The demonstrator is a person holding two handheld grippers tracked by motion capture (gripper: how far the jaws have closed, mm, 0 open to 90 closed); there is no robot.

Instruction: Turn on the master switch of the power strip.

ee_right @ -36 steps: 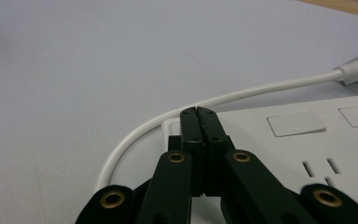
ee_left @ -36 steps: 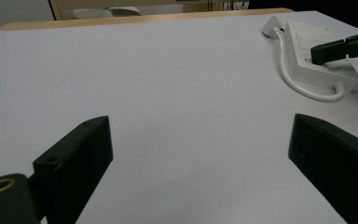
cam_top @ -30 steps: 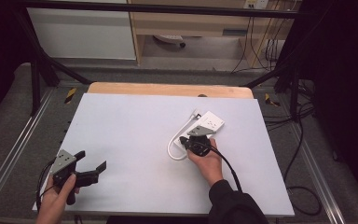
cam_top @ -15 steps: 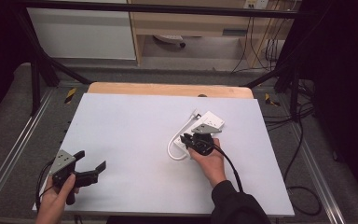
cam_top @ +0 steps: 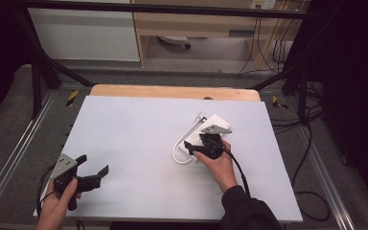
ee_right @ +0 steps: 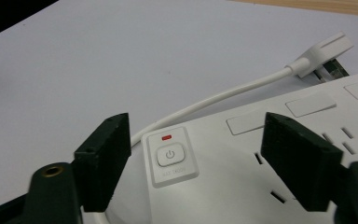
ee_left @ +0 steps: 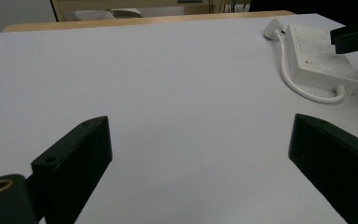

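At the far left of the high view we saw the left gripper held low over the near-left part of the white counter. Its two black jaws stood wide apart with nothing between them, only bare counter showing in the gap in the left gripper view.

Moving right, past a broad bare stretch of counter, lay a white power strip right of the middle. Its white cable curved in a loop off its left side and ran back to a flat white plug resting just beside the strip's far end.

The right gripper hovered over the near end of the power strip. Its jaws had just been opening and stood apart, clamped on nothing. In the right gripper view we saw the strip's power button sitting in the gap between them, with a small red light just above it. Neither jaw appeared to touch the button.
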